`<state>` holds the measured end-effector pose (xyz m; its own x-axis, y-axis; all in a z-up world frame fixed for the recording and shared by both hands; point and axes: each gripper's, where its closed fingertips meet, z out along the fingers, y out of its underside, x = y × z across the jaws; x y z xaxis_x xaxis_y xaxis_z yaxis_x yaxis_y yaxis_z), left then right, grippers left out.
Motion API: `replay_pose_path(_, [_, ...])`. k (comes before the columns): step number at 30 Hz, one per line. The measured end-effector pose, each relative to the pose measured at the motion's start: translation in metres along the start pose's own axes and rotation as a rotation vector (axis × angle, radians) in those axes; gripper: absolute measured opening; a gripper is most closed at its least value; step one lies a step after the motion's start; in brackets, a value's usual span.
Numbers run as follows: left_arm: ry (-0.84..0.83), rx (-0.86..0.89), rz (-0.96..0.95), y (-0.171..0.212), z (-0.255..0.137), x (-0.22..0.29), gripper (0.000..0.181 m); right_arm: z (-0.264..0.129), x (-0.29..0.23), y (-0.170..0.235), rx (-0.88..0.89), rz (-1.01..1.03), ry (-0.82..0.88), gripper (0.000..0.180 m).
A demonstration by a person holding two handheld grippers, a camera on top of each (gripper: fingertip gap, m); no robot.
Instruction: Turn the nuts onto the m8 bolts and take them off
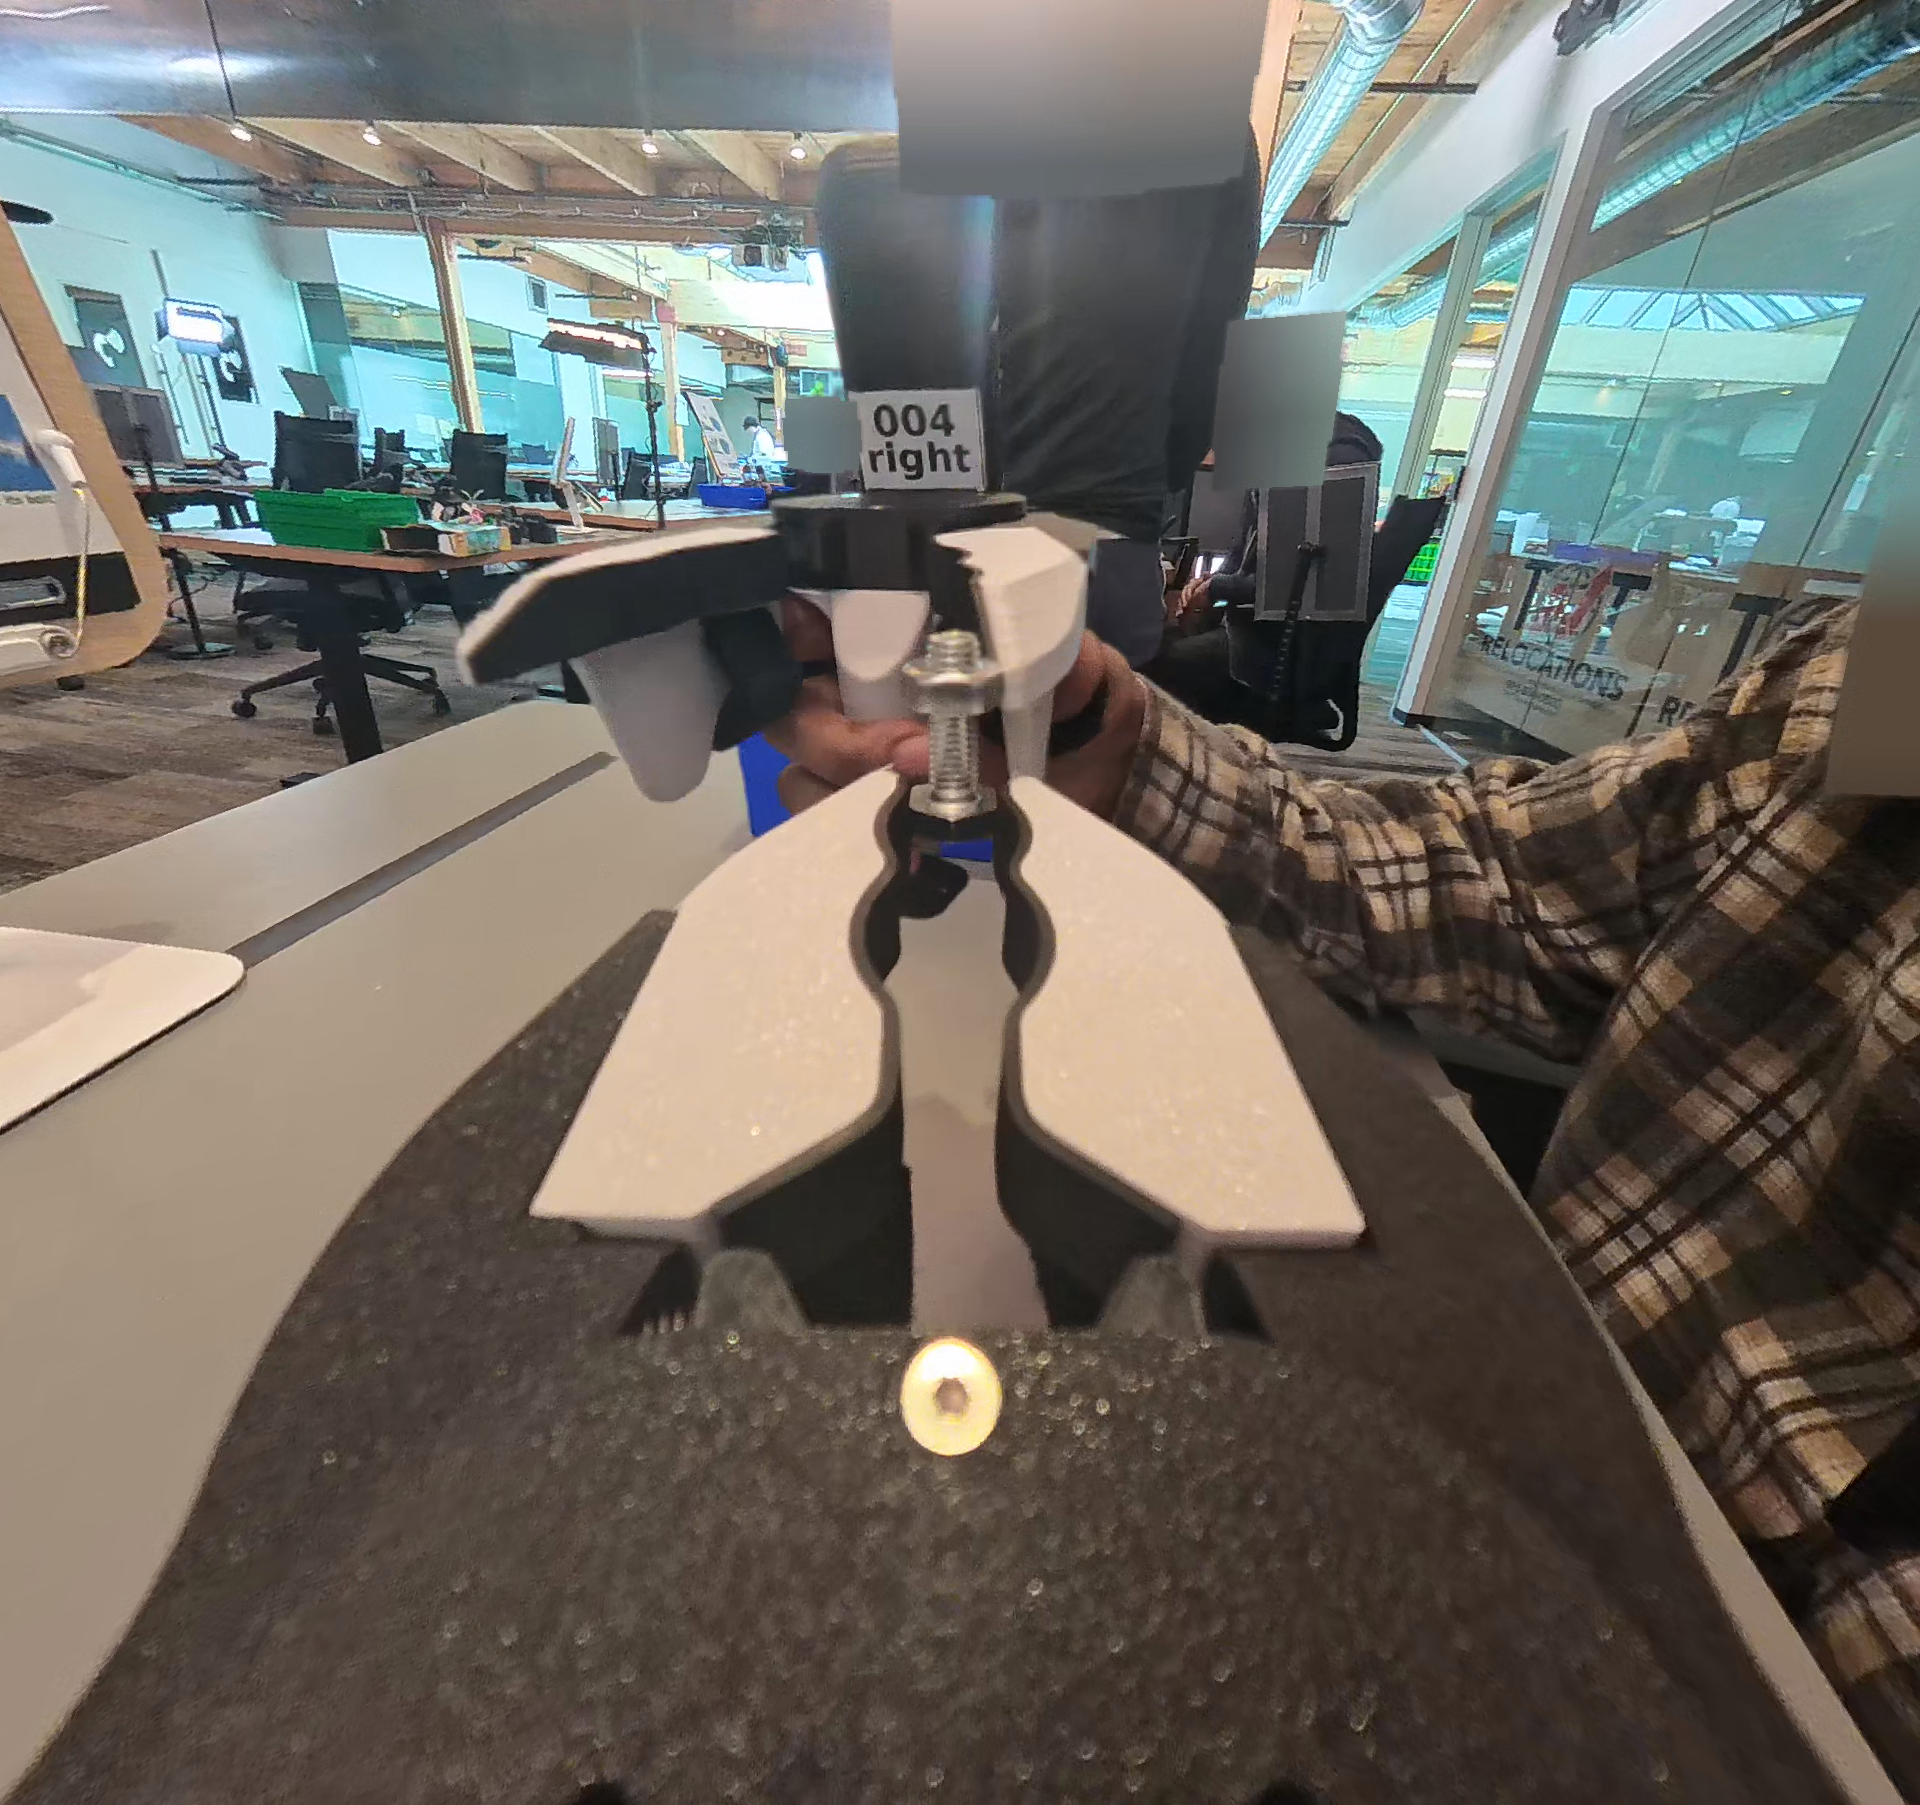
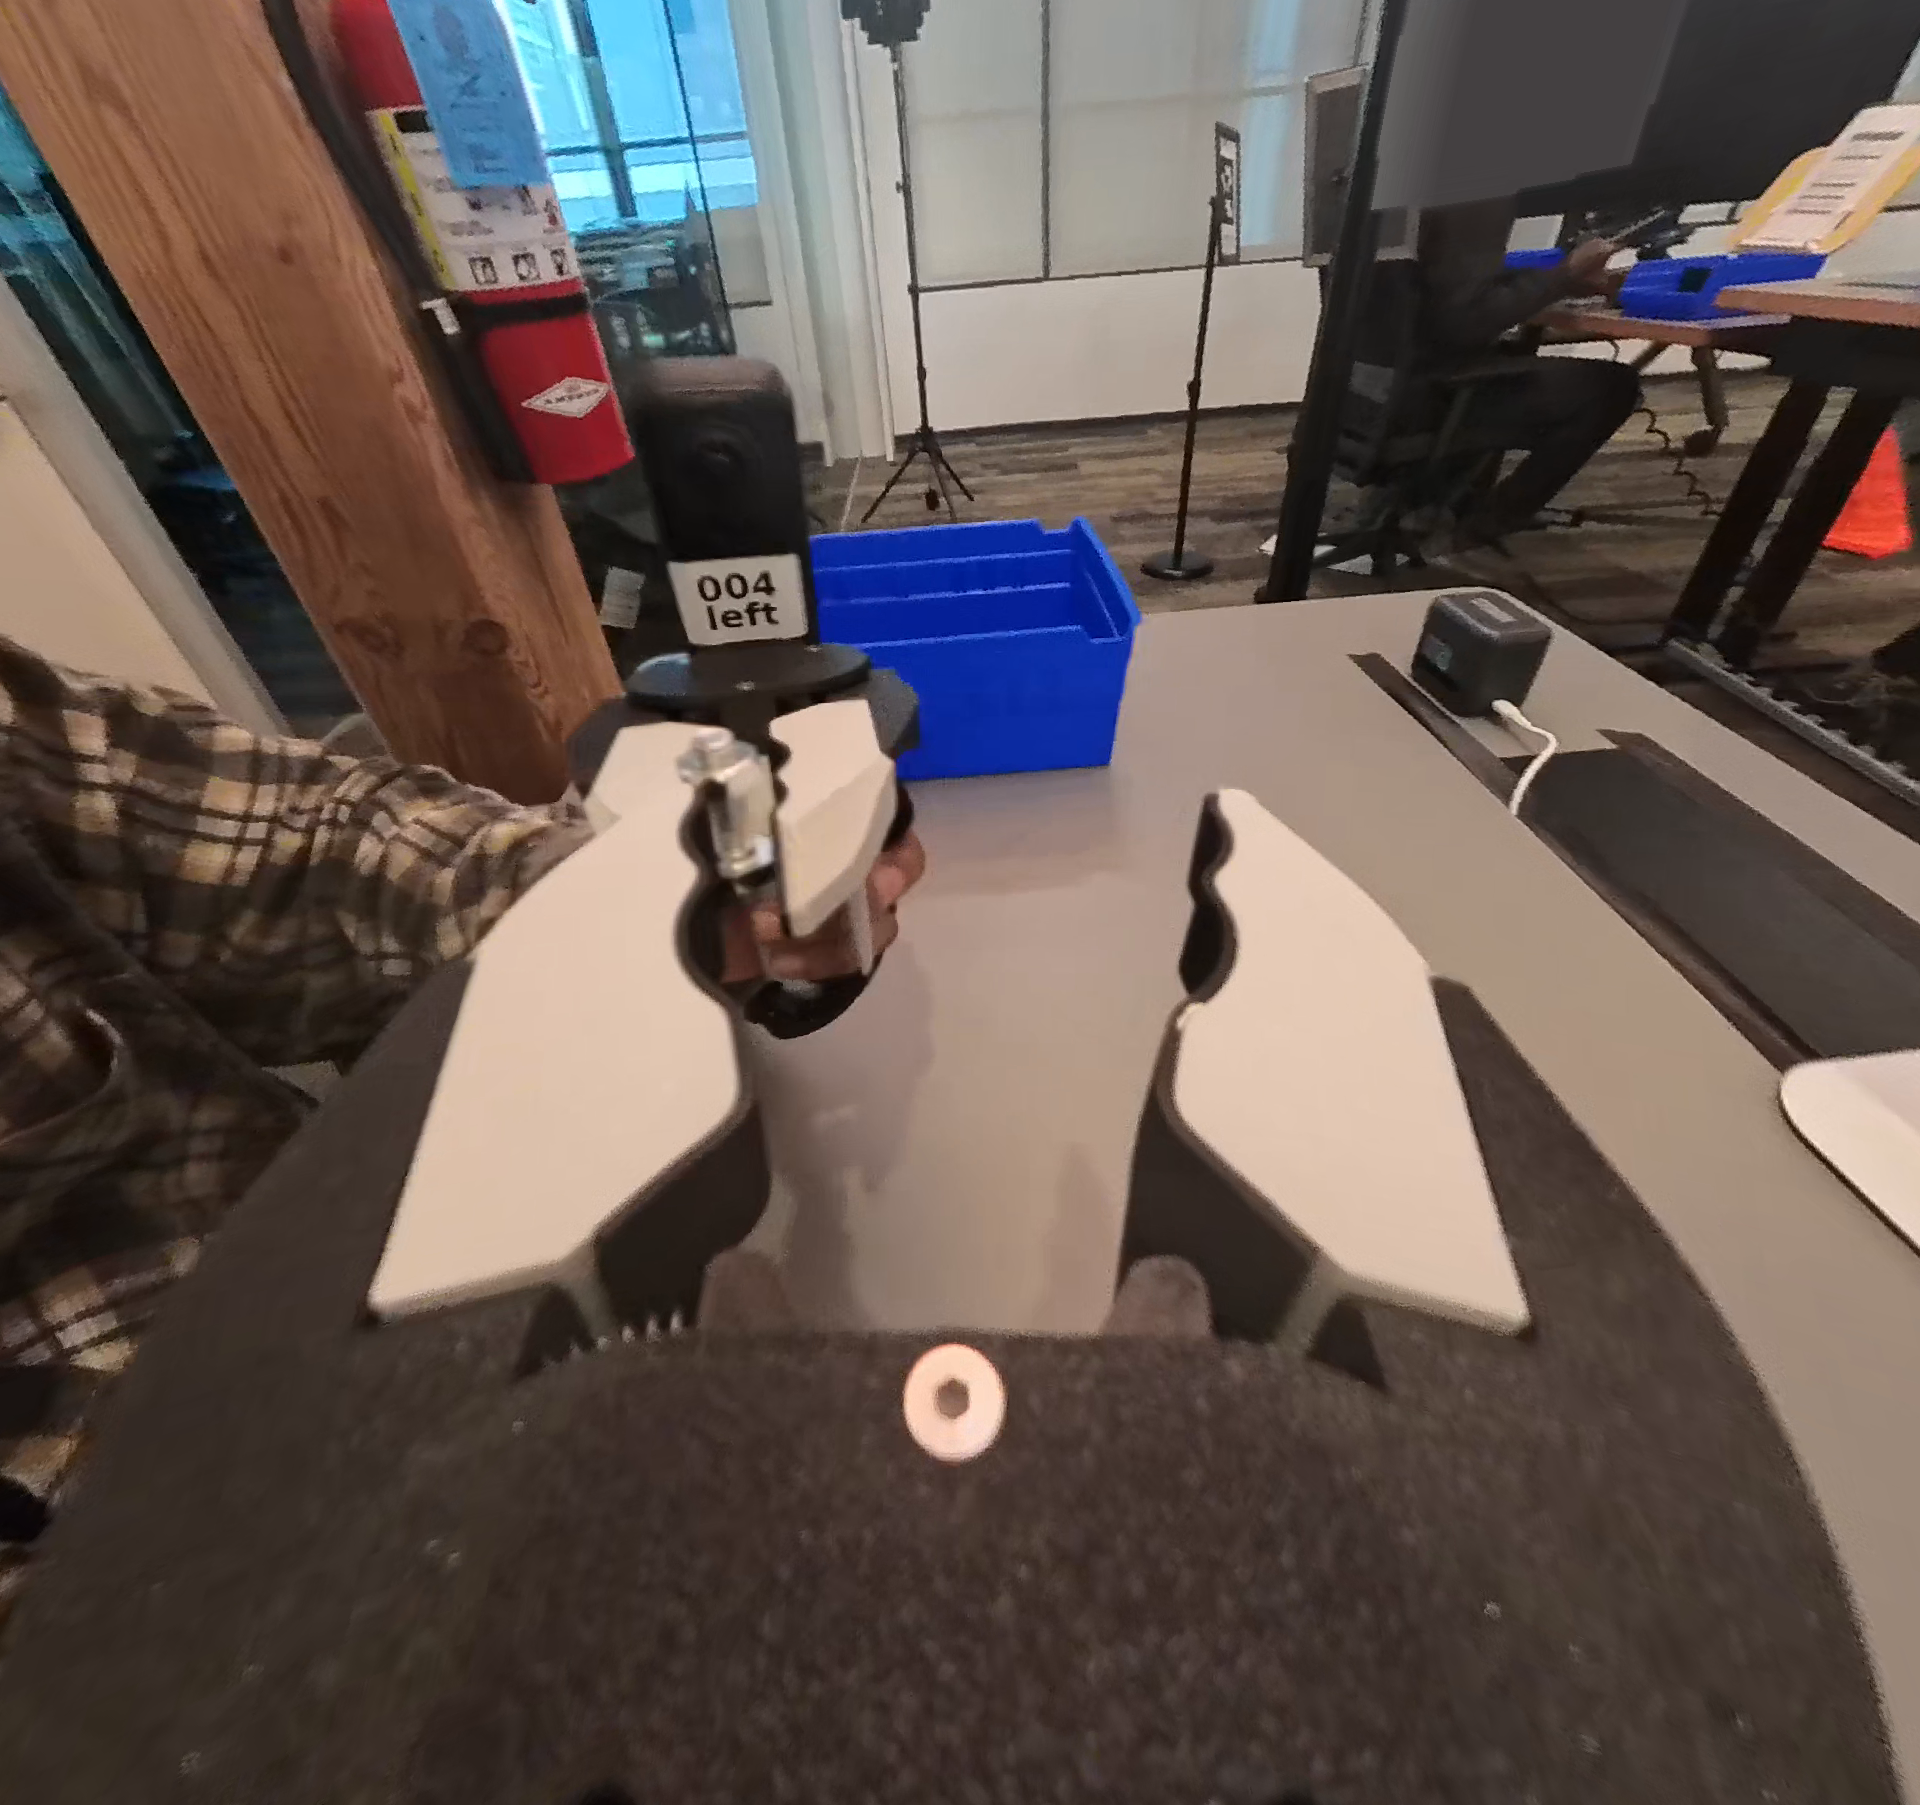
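A silver M8 bolt stands upright, with its head pinched between the tips of my left gripper, which is shut on it. A nut sits on the thread near the bolt's top end. My right gripper is open and empty. Its left fingertip is close beside the bolt and nut. In the left wrist view the right gripper faces me with its jaws wide apart, one finger just right of the nut. In the right wrist view the left gripper holds the bolt above the table.
A blue plastic bin stands on the grey table behind the grippers. A small black device with a white cable and a black strip lie to the right. A white flat object is at the right edge. Plaid sleeves hold both grippers. The white flat object lies around 35 centimeters away from my right fingertips.
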<state>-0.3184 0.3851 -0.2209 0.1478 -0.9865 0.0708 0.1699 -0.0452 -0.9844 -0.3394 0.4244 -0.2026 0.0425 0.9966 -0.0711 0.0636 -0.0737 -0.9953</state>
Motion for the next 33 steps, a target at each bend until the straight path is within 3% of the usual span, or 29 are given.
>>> replay_pose_path(5, [0.009,0.005,-0.005,-0.001,0.0,0.001,0.014,-0.007,-0.005,-0.011,0.067,0.02,-0.031,0.084])
replay_pose_path(9, [0.013,-0.001,-0.001,0.001,0.001,0.002,0.014,0.003,-0.007,-0.003,0.004,-0.021,-0.018,0.089])
replay_pose_path(12, [0.013,0.008,-0.005,-0.002,0.0,0.002,0.014,-0.011,0.007,-0.007,0.051,0.025,0.015,0.082])
replay_pose_path(17, [0.016,-0.004,-0.003,0.002,0.002,0.002,0.014,0.003,-0.013,-0.008,0.031,-0.014,-0.055,0.084])
replay_pose_path(22, [0.015,0.005,0.005,-0.002,0.0,0.003,0.014,-0.012,0.01,-0.006,0.037,0.016,0.027,0.082])
replay_pose_path(28, [0.02,-0.007,0.005,0.002,0.003,0.004,0.014,0.004,-0.012,-0.005,-0.001,-0.041,-0.034,0.084])
replay_pose_path(33, [0.017,0.002,0.008,-0.001,0.001,0.003,0.014,-0.01,0.003,-0.008,0.043,0.011,0.0,0.083])
